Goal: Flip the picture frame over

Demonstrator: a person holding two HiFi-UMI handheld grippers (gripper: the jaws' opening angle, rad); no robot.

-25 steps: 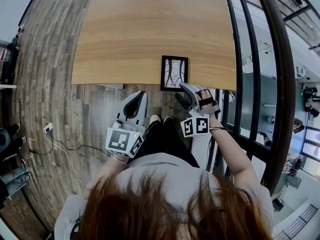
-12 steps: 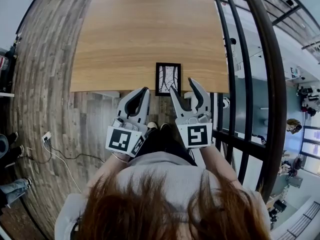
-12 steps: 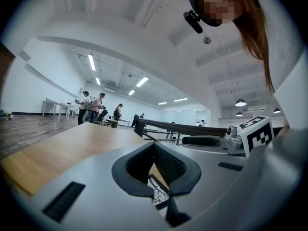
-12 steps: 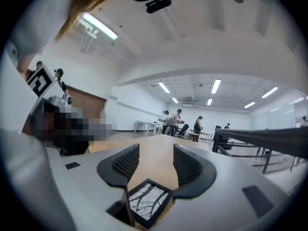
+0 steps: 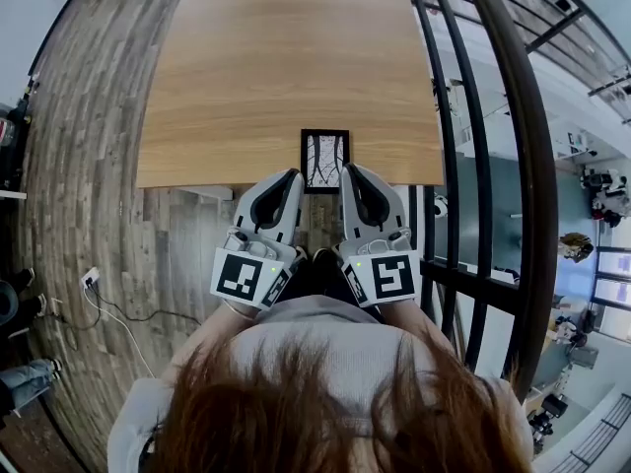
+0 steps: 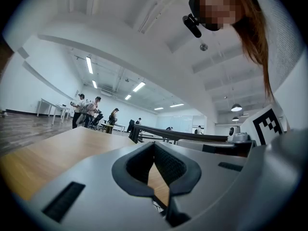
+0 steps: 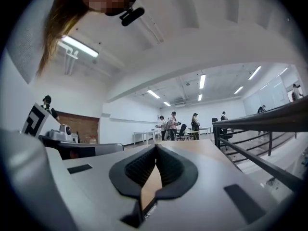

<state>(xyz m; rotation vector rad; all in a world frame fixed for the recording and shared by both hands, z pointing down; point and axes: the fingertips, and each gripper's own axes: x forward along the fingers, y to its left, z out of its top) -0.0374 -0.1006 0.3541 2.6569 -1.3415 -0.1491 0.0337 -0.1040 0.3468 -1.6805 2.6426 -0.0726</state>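
Observation:
The picture frame (image 5: 324, 160), black-edged with a pale branch drawing facing up, lies flat at the near edge of the wooden table (image 5: 256, 67). My left gripper (image 5: 293, 173) is shut and empty, with its tip just short of the frame's near left corner. My right gripper (image 5: 348, 168) has just been closing and is now shut with nothing between its jaws, its tip at the frame's near right corner. In the left gripper view the gripper (image 6: 154, 144) points level over the tabletop, and the right gripper (image 7: 156, 147) does the same in its own view. The frame is hidden in both.
A dark metal railing (image 5: 473, 116) runs along the table's right side. Cables and a power strip (image 5: 96, 282) lie on the wood floor to the left. Several people (image 7: 173, 125) stand by distant desks.
The right gripper rolled upright, rose to the table edge and its jaws went from wide open to shut. The left gripper rose and came closer to the frame.

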